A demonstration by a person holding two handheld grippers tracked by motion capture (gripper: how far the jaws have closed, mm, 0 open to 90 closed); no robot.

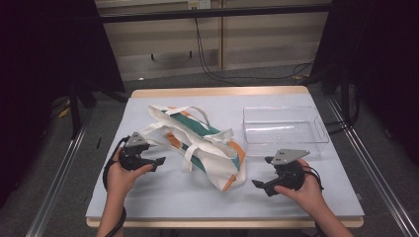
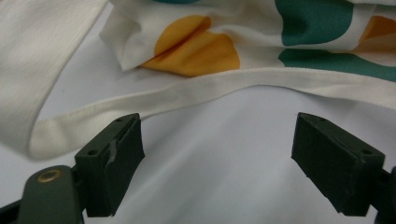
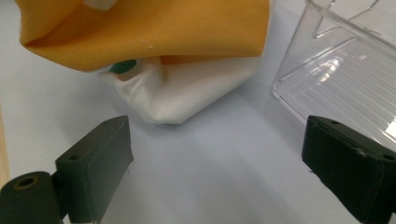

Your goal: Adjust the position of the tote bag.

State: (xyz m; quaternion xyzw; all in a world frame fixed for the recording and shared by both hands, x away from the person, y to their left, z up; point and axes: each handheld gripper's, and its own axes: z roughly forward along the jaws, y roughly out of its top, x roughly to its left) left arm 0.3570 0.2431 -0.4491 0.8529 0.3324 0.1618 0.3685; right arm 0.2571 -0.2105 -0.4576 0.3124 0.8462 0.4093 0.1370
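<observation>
On the pale blue table [image 1: 163, 197], a crumpled tote bag [image 1: 197, 143] of white, teal and orange cloth lies across the middle, slanting from far left to near right. The left gripper [image 1: 157, 162] sits just beside the bag's left side and the right gripper [image 1: 258, 183] near its orange-and-white near corner; both sets of jaws stand wide apart with nothing between them.

In the left gripper view, a white strap [image 2: 187, 91] loops across the table ahead of the jaws. I judge the main risk to be a pinch on that loose strap alone: the bag would then drag or unfold unevenly instead of lifting. On the right, the bag's corner [image 3: 177, 100] is a soft, rounded bulge, so closing jaws could slide off it. The clear plastic tray [image 1: 284, 131] stands close to the right gripper, and a sideways sweep could knock it.

Beyond the table's wooden far edge lie a grey floor, trailing black cables [image 1: 207, 64] and a pale slatted wall, with dark curtains at both sides.
</observation>
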